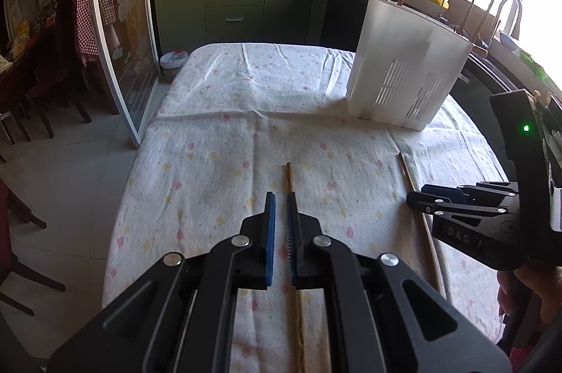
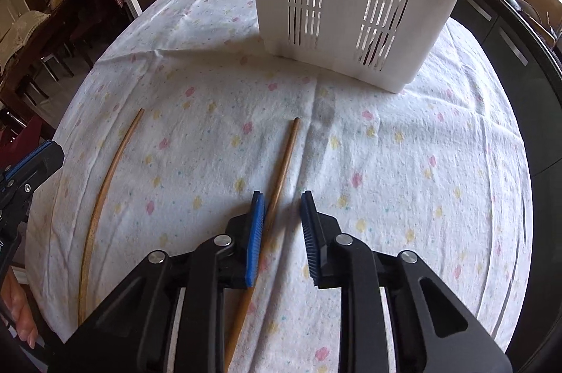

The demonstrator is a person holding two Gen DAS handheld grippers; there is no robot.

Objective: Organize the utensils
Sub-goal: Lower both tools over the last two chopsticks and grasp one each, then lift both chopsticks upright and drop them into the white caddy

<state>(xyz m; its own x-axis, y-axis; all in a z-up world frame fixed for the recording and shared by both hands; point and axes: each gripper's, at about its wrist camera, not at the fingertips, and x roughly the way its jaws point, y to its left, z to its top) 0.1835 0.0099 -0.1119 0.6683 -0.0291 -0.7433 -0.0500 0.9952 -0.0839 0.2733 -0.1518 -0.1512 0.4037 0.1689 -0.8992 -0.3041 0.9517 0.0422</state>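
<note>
Two wooden chopsticks lie on the flowered tablecloth. In the left wrist view my left gripper (image 1: 281,197) hovers over one chopstick (image 1: 290,178), its jaws narrowly apart, the stick running under the right pad. The other chopstick (image 1: 409,178) lies to the right, beside my right gripper (image 1: 412,199). In the right wrist view my right gripper (image 2: 282,197) is open with a chopstick (image 2: 284,158) between its pads, close to the left one. The second chopstick (image 2: 109,169) lies further left. A white slotted utensil holder (image 1: 404,56) (image 2: 351,4) stands at the back, with several utensils in it.
The table (image 1: 217,113) is covered by a wrinkled cloth; its left edge drops to a tiled floor with chairs (image 1: 21,113). Kitchen counter and sink (image 1: 505,32) run along the right. A glass sliding door (image 1: 119,21) stands at left.
</note>
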